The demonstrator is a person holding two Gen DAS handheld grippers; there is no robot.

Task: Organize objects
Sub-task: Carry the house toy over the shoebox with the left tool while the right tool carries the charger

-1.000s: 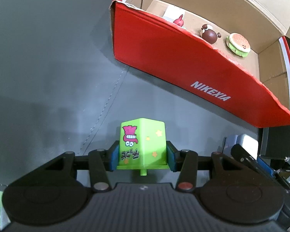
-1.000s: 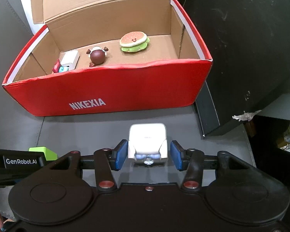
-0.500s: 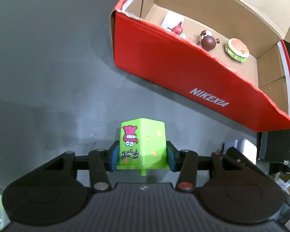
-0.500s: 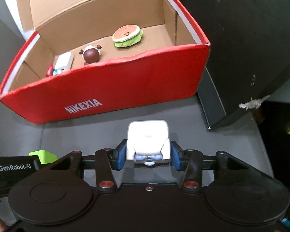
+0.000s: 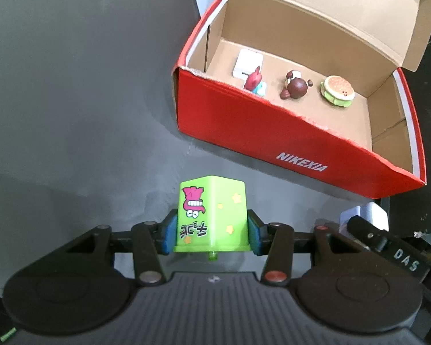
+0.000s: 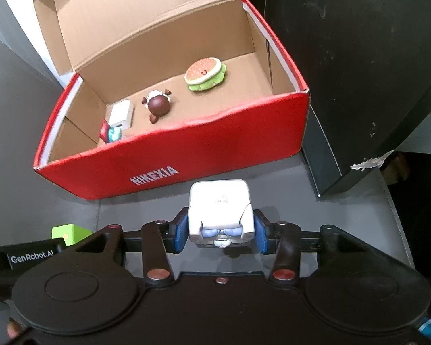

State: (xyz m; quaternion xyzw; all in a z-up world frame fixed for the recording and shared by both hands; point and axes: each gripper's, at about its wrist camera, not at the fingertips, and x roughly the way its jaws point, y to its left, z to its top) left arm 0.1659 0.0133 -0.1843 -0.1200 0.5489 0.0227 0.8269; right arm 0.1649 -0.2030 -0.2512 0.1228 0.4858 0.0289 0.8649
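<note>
My left gripper is shut on a green block toy with a pink cartoon sticker, held above the grey surface in front of the open red box. My right gripper is shut on a white cube toy with blue feet, held in front of the same red box. Inside the box lie a burger toy, a brown round figure, a white block and a red-and-teal figure. The green toy also shows at the left of the right wrist view.
The box lid stands open at the back. A black panel rises right of the box. The grey surface stretches left of the box. The right gripper's white toy shows at the right of the left wrist view.
Both grippers have risen and tilted toward the box with their toys held; more of the box's inside shows now. The toys in the box have not moved.
</note>
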